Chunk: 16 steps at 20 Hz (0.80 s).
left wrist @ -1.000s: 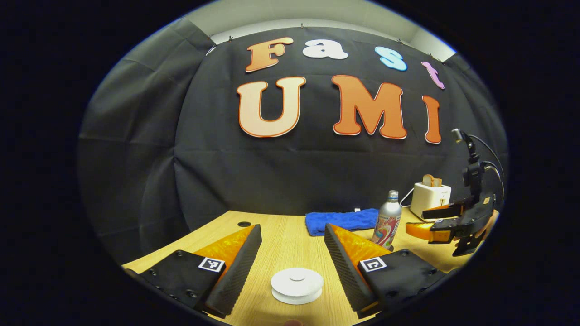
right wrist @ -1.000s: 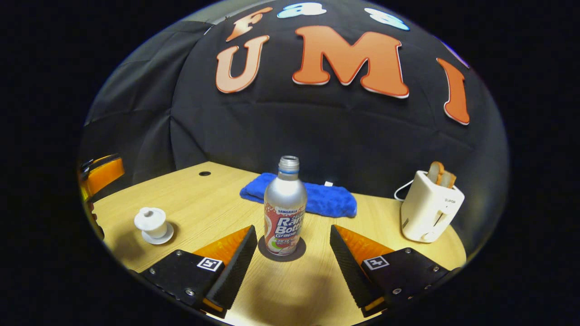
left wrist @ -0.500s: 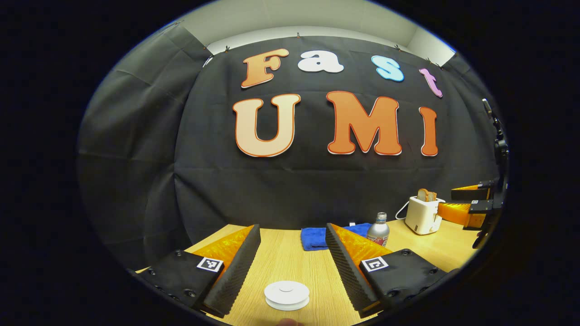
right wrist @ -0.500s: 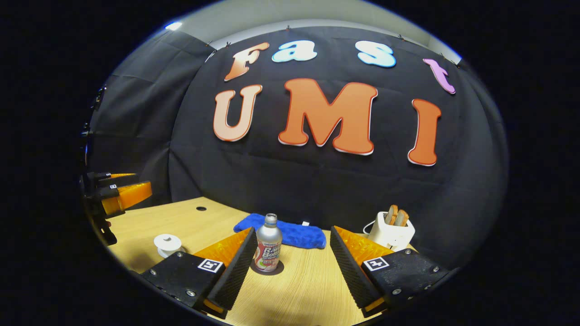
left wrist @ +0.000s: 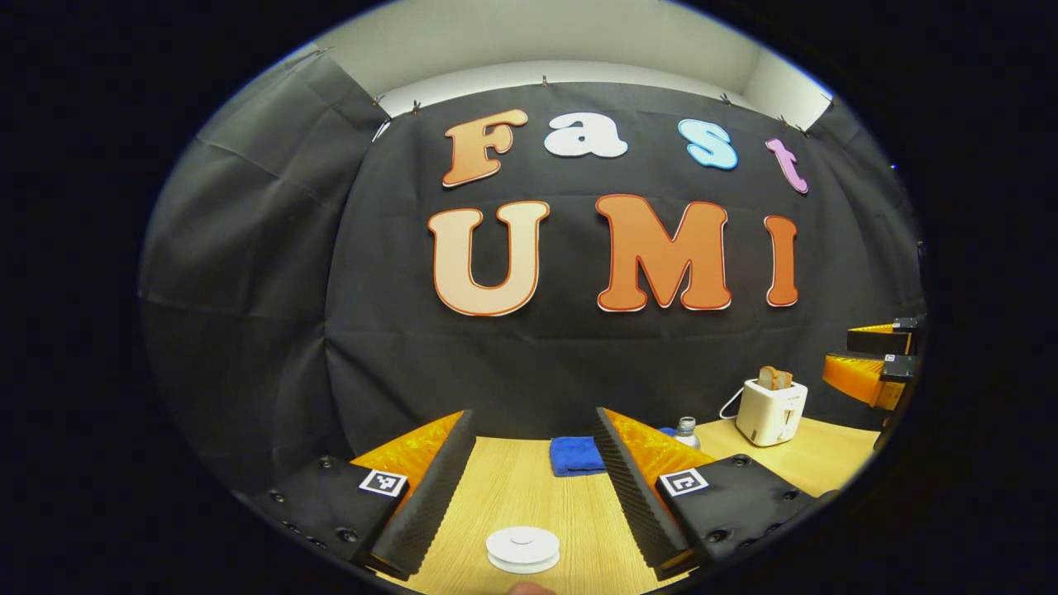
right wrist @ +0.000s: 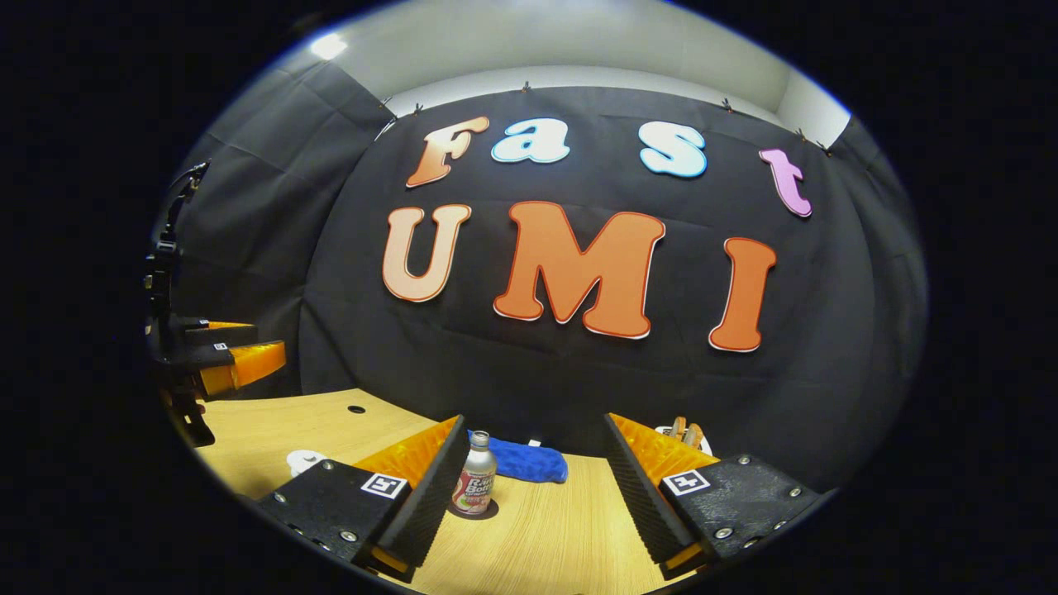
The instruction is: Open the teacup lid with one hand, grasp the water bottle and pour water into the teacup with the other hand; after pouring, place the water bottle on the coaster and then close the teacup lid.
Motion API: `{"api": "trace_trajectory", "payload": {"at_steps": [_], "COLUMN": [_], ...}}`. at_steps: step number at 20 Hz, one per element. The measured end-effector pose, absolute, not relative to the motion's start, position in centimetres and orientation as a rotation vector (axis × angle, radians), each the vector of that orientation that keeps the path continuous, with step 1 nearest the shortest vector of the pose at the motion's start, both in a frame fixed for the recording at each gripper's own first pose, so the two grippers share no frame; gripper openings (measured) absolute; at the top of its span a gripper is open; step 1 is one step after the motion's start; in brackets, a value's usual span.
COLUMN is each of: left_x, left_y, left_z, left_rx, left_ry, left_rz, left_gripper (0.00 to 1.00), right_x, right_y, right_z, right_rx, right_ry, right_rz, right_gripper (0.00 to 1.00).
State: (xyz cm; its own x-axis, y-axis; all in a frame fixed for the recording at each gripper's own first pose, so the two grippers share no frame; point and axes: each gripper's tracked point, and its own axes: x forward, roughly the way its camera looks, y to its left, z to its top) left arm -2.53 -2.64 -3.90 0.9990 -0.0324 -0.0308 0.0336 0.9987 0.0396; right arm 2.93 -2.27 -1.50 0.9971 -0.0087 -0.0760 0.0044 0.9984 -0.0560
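A white teacup (left wrist: 522, 549) with its lid on stands on the wooden table (left wrist: 512, 496), low and centred between the fingers of my left gripper (left wrist: 533, 413), which is open and well above it. The silver water bottle (right wrist: 474, 486) stands upright on a dark coaster (right wrist: 489, 511), just beside the left finger of my open right gripper (right wrist: 533, 419), which is raised and apart from it. The bottle's neck (left wrist: 685, 428) peeks over a finger in the left gripper view. An edge of the teacup (right wrist: 304, 459) shows at the left in the right gripper view.
A folded blue cloth (right wrist: 521, 463) lies behind the bottle near the wall. A white toaster (left wrist: 770, 411) with bread stands at the right. The right gripper (left wrist: 839, 351) hangs at the far right edge, the left gripper (right wrist: 264, 340) at the far left.
Both grippers have risen and drawn back from the table, staying open. The teacup, bottle and toaster now look smaller and lower. The bottle and cup have not moved.
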Motion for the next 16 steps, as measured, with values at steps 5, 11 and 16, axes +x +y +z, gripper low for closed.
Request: {"api": "trace_trajectory", "payload": {"at_steps": [5,11,16], "left_x": [-2.9,-3.0,-3.0], "left_y": [-2.7,-4.2,-4.2], "left_z": [-2.0,-1.6,-2.0], "left_rx": [0.041,0.03,0.049], "left_ry": [0.008,0.005,0.008], "left_rz": [-0.03,-0.057,-0.043], "left_gripper": [0.96,0.93,0.92], "right_x": [2.5,2.3,2.0], "right_y": [-2.8,-2.9,-2.6], "right_z": [-0.5,-0.4,-0.9], "right_rx": [-0.011,-0.015,-0.015], "right_ry": [0.066,0.063,0.064], "right_rz": [-0.032,-0.047,-0.038], "right_gripper": [0.96,0.96,0.96]}}
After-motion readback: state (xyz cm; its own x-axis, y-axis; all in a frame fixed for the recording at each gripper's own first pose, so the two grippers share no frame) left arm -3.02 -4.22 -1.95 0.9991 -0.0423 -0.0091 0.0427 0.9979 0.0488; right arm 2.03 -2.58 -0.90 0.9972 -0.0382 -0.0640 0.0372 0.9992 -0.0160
